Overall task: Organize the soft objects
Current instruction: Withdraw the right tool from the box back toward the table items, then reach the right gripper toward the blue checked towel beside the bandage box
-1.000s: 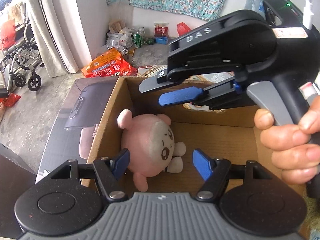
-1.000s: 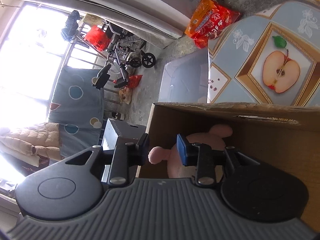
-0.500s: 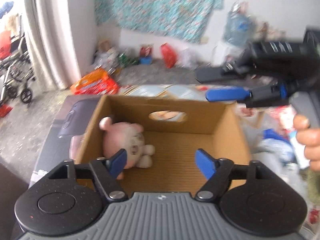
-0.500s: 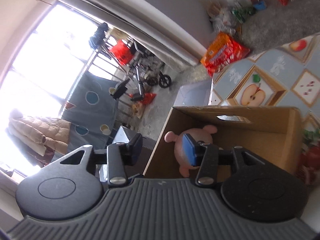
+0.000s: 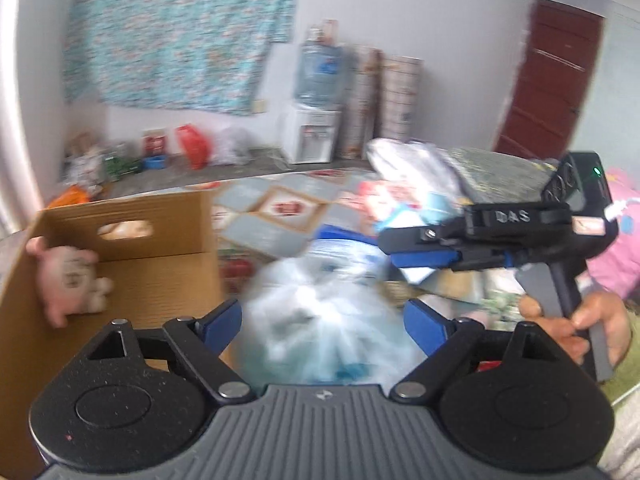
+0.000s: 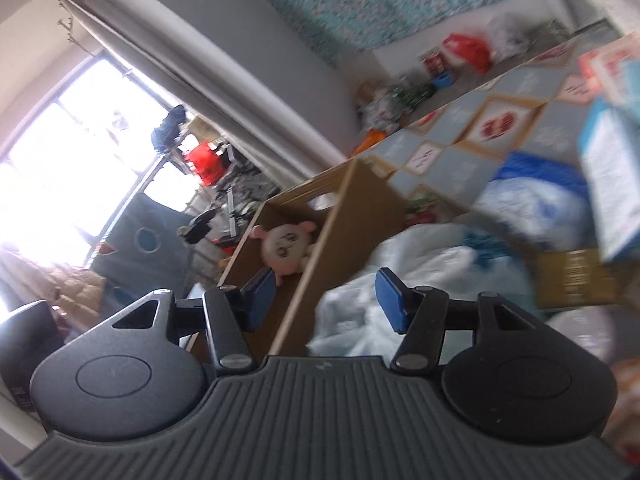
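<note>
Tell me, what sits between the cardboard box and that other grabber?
A pale blue fluffy bundle, blurred in the left wrist view, lies between the box and the right gripper.

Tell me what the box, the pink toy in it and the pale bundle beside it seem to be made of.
Box: corrugated cardboard, matte brown, with a cut handle slot and ribbed floor. Pink toy: plush fabric, soft and matte, with a printed or stitched face. Pale bundle: probably fluffy white-blue fabric or a plush, but motion blur leaves it open.

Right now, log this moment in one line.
pink plush: in cardboard box | left gripper: opening, empty, over white bundle | right gripper: opening, empty
</note>
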The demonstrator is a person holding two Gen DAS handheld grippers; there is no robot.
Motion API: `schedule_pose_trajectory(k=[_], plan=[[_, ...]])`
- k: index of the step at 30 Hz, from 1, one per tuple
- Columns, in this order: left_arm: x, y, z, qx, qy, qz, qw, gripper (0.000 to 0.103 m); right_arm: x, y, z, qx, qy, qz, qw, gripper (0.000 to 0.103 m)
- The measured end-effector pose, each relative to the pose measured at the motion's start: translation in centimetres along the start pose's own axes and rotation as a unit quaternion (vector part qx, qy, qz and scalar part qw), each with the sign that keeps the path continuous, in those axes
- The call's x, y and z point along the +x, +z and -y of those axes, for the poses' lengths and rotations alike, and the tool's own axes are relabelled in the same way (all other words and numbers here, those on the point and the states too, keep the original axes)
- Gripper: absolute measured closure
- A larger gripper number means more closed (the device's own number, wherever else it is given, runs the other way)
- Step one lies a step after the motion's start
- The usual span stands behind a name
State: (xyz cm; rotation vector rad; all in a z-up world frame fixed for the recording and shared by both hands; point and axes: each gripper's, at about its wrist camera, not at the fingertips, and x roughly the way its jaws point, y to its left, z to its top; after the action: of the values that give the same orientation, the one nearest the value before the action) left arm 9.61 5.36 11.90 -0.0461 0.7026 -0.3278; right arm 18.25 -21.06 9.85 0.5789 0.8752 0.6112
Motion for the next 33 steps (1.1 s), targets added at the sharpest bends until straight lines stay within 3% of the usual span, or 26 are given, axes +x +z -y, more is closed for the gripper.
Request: schedule_pose_trajectory(k=[6, 14, 17, 20, 23, 33], plan=[[4.5, 0.5, 5.7, 0.040, -0.029, 0.001, 0.9988, 0.014, -5.1, 1.8, 3.8, 0.005, -0.077, 0.041, 0.996, 0.048], [13.5, 2.9, 11.0, 0.082, -0.020, -0.025, 0.9961, 0.015, -5.3, 4.0, 10.3, 0.065, -0.122, 0.044, 0.989, 0.052], [16.1, 3.7, 12.1, 0.093, -0.021, -0.034, 0.9948, 0.017, -4.6, 4.6, 12.4, 0.091, -0.122, 0.040, 0.988, 0.053], [18.9, 4.3, 13.3, 0.101, -0.026, -0.058, 0.9928, 0.029, -4.4, 5.2, 14.1, 0.105, -0.117, 0.038, 0.987, 0.053], [21.3, 4.5, 14.4, 0.109, -0.031, -0.077, 0.9906, 0.031, -4.2, 5.6, 15.5, 0.116, -0.115, 0.038, 0.986, 0.053], [25.9, 5.0, 16.3, 0.117, -0.018, -0.114, 0.9864, 0.042, -4.1, 6.1, 18.1, 0.142, -0.090, 0.046, 0.985, 0.052]])
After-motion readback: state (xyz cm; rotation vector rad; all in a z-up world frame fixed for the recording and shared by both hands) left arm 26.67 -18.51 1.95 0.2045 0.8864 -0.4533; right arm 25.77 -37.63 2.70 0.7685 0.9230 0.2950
